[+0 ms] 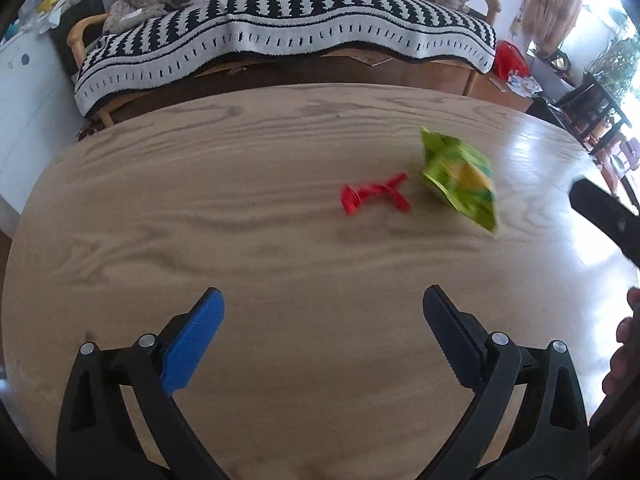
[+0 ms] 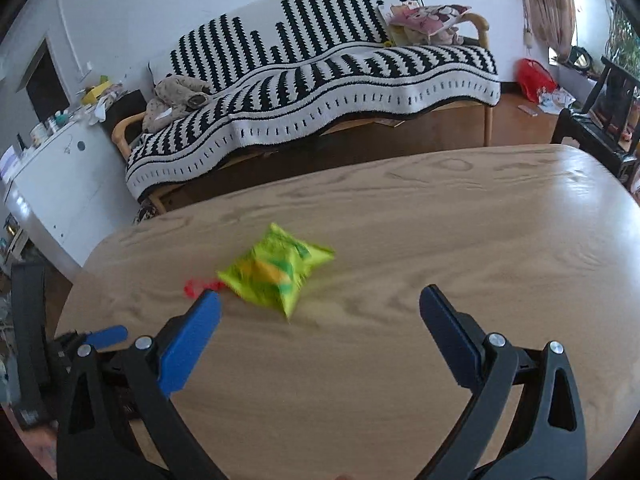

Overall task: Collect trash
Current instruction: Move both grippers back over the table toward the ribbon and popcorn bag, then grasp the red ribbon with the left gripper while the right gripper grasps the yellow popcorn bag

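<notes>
A crumpled green and yellow snack bag (image 1: 460,176) lies on the wooden table (image 1: 240,200), right of centre. A red twisted wrapper (image 1: 374,197) lies just left of it. My left gripper (image 1: 323,300) is open and empty, hovering over the table short of both. In the right wrist view the snack bag (image 2: 276,270) lies ahead and left of my right gripper (image 2: 320,300), which is open and empty. The red wrapper (image 2: 196,286) peeks out behind the bag and my left fingertip (image 2: 208,304). The left gripper (image 2: 80,340) shows at the lower left.
A sofa with a black and white striped blanket (image 1: 280,28) stands beyond the table's far edge. A white cabinet (image 2: 60,184) stands at the left. A dark chair (image 2: 604,120) and a red bag (image 2: 534,78) on the floor are at the right.
</notes>
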The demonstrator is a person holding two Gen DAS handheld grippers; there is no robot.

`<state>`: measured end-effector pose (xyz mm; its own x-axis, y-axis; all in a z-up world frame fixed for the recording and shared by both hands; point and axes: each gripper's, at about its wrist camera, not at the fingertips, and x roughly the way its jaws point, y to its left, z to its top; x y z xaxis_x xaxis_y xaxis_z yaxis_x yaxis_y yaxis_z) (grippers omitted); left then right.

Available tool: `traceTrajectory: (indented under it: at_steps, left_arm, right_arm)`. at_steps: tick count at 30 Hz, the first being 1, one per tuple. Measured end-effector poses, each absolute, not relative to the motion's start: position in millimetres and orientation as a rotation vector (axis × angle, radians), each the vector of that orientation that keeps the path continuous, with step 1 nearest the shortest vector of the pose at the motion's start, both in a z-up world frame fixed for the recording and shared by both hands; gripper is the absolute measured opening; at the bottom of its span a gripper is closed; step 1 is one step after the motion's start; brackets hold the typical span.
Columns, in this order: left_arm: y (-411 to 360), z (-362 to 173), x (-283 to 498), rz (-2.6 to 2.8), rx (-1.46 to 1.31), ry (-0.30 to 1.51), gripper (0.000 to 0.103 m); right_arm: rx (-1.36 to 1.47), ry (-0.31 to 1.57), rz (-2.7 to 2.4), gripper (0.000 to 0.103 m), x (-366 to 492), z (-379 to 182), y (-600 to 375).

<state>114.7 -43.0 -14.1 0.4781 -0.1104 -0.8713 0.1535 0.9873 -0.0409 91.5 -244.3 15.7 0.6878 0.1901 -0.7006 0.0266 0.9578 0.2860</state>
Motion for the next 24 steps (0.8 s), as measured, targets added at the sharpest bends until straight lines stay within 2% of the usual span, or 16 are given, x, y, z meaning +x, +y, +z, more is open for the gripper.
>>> traceTrajectory:
  at_steps: [10, 24]
  left_arm:
    - [-57, -37, 178, -0.225, 0.043, 1.091, 0.097]
    - [-73, -48, 188, -0.241, 0.149, 1.046, 0.097]
  right_arm:
    - [0.314, 0.896, 0.093, 0.096, 178, -21, -202]
    - [0.258, 0.924, 0.007, 0.096, 174, -54, -226]
